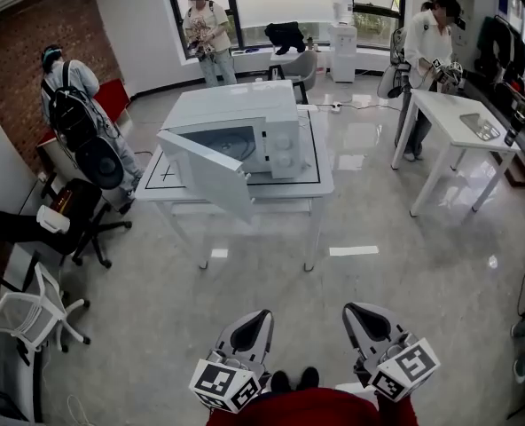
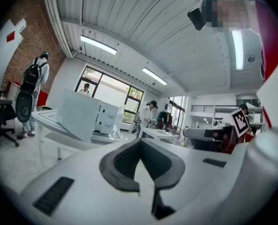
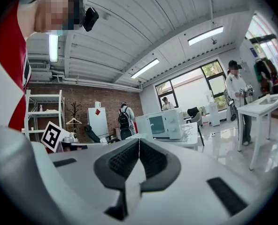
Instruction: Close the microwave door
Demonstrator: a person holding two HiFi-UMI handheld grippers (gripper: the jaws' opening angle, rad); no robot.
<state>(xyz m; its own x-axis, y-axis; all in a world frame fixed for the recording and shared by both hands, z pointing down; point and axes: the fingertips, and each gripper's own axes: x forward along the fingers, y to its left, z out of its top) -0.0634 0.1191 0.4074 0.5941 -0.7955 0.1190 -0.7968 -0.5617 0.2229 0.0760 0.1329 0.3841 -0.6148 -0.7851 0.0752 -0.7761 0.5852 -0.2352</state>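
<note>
Head view: microwave (image 1: 276,136) seen on table (image 1: 323,183) well ahead, door (image 1: 205,174) swung open. Left gripper (image 1: 259,318) & right gripper (image 1: 356,313) both pinched together, nothing held. Door's outer face should be pushed near free edge w/ closed tips till latched.

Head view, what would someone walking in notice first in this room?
The white microwave on the white table mid-room stands out, its door swung wide open toward the camera. At the bottom edge, the left gripper and right gripper sit side by side, both shut and empty, well short of the table. A person with a backpack stands at far left.
</note>
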